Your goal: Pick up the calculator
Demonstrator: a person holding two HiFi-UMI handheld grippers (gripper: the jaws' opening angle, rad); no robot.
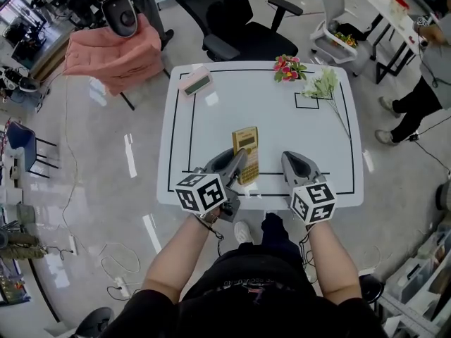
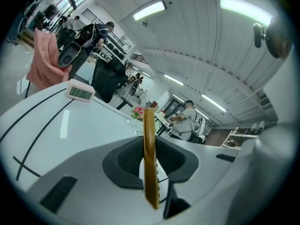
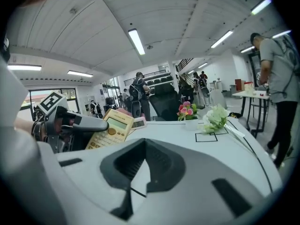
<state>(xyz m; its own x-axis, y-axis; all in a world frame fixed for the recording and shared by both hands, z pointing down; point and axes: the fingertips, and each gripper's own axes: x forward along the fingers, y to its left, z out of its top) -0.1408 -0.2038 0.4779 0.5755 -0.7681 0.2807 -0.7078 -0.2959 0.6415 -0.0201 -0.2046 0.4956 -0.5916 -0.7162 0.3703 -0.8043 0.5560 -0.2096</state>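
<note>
The left claw [image 1: 238,165] is clamped on the calculator [image 1: 246,153]. In the left gripper view the yellow body stands edge-on between the two dark pads [image 2: 126,161], gripped on both faces. In the head view the calculator sits at the middle of the white surface [image 1: 317,132], a little toward the lower edge, with the claw on its lower-left edge. The right gripper view shows it at the left of the frame, tilted, screen end raised and keys facing up; whether its near end touches the surface I cannot tell.

The right claw [image 1: 293,160] is just right of the calculator and apart from it. Its jaws are together, with nothing between them.

A small clock [image 1: 196,83] lies at the upper left of the surface, inside the black line [image 1: 192,129] marked round it. Pink flowers [image 1: 289,67] sit at the upper edge, right of centre, and a white flower [image 1: 323,84] lies just beside them, its stem running toward the right edge. A black chair [image 1: 236,20] stands beyond the upper edge, and a pink cloth [image 1: 113,53] hangs at the upper left of the frame.
</note>
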